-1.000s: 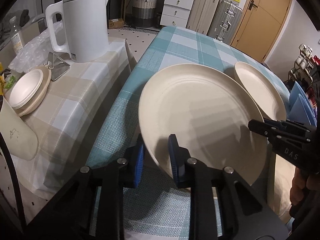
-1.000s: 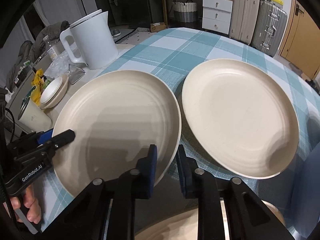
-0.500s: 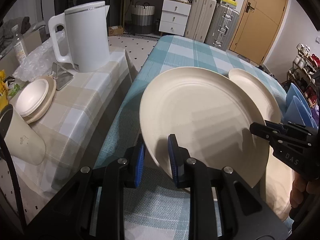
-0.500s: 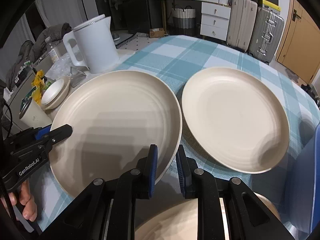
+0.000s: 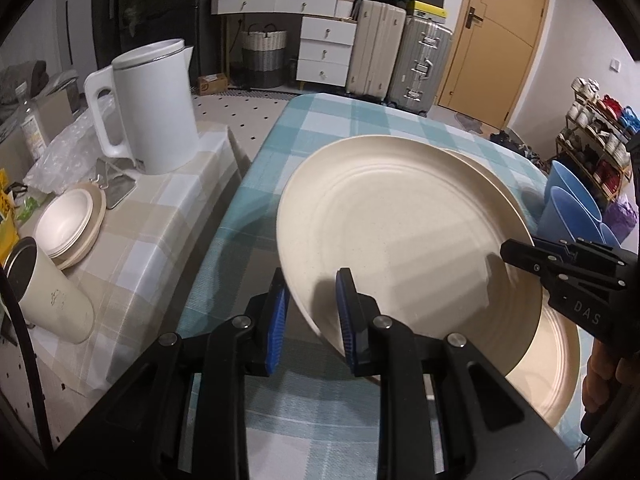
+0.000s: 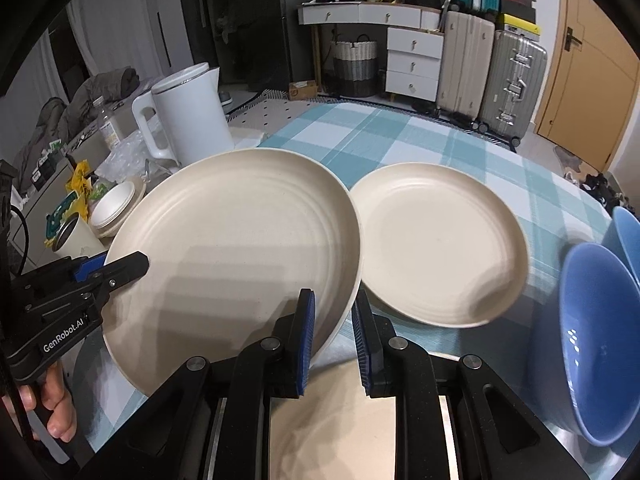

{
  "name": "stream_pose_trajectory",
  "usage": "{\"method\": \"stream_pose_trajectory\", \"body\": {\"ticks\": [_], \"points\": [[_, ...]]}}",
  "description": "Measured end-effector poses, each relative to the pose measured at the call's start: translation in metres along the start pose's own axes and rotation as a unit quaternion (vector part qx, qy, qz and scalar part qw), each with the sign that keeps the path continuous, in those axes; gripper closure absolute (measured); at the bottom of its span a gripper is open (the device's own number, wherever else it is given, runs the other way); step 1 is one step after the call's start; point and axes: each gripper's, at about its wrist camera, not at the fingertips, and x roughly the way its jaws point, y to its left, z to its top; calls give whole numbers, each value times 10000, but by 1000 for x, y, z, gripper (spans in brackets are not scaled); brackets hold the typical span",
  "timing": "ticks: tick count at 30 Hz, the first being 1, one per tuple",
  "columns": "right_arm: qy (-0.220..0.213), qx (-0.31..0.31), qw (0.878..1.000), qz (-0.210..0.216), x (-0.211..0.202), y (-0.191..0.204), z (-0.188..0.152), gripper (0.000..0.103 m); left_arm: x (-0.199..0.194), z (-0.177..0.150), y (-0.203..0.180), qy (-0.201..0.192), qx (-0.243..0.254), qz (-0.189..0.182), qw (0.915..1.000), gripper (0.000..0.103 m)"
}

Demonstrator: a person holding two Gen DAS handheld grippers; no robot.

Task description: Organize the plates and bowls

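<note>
both grippers pinch opposite rims of the lifted plate.

left gripper: pointing steeply downward, blue pads clamping a plate rim from its left side | right gripper: angling downward likewise, blue pads pinching the same plate's opposite rim | hands: fingers curling around the left gripper's handle; right hand gripping its handle at frame edge
</note>
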Motion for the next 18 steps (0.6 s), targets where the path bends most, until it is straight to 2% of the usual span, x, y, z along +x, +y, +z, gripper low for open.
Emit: {"method": "stream_pose_trajectory", "body": {"ticks": [18], "points": [[-356,559,9968,-443,-63,-44,-49,82,-21,-15,-74,5,701,-528,9961,83]]}}
